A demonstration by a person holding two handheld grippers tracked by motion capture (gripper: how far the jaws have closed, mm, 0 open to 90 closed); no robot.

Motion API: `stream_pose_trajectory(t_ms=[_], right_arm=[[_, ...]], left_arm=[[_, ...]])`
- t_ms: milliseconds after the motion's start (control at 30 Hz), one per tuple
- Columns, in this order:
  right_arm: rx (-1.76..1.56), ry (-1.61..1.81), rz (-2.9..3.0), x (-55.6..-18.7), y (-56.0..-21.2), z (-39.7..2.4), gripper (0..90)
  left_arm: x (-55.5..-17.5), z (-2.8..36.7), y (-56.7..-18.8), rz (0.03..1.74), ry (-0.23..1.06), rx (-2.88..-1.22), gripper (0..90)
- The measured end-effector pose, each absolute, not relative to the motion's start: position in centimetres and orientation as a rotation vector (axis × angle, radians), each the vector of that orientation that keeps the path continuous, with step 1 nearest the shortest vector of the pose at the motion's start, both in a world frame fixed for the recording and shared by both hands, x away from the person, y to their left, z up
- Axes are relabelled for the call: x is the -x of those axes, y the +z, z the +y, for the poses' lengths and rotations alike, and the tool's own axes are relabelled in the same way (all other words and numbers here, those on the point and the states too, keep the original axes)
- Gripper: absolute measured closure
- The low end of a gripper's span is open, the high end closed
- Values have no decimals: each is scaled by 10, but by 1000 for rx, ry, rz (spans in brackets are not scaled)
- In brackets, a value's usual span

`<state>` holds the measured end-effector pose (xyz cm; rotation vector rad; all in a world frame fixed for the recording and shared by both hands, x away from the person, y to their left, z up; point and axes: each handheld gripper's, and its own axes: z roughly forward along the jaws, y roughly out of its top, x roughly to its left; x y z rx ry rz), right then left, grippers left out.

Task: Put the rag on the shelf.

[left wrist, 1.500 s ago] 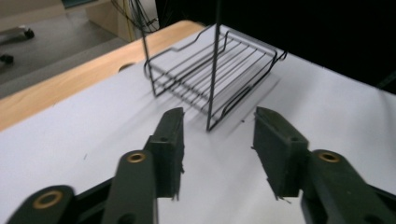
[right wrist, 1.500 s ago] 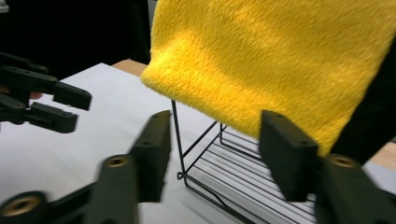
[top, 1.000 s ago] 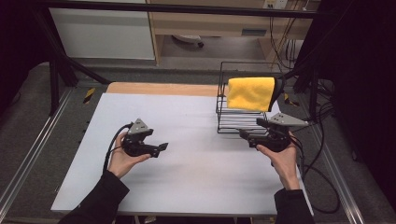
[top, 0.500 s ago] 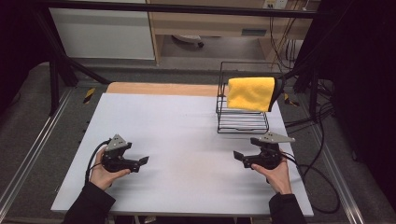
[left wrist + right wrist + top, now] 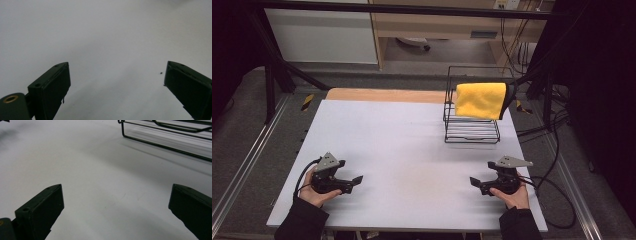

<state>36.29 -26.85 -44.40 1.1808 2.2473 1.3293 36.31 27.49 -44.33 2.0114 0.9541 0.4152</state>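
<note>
L gripper (image 5: 354, 181) sits low at the near-left corner of the white table (image 5: 412, 135), held in the person's left hand (image 5: 314, 192), jaws pointing toward the table's middle. Jaws wide apart w/ nothing between them; in the left gripper view (image 5: 116, 82) there's just bare tabletop btwn the two black pads, which have just been opening.

Middle of the table: plain white surface, a wooden strip (image 5: 384, 95) along the far edge.

Further right, at the far-right part of the table, stands a black wire rack (image 5: 472, 131), upright. A yellow cloth (image 5: 480, 100) hangs draped over its top rail, well apart from both grippers. Right gripper view catches the rack's bottom wires (image 5: 165, 142) at upper right.

R gripper (image 5: 474, 182) at the near-right edge, in the right hand (image 5: 512, 196), jaws aimed inward toward the L one. Also spread wide, empty: right gripper view (image 5: 116, 205) has only tabletop btwn the pads, jaws just been opening too. Cable (image 5: 557, 200) loops off the table's right side.
</note>
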Motion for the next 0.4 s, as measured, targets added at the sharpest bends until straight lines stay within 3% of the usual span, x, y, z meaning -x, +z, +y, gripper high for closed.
stream_pose_trajectory(t_ms=[400], right_arm=[[-1212, 1320, 2258, -360, -452, -275, 6]], left_arm=[[-362, 277, -447, 964, 411, -2017, 69]])
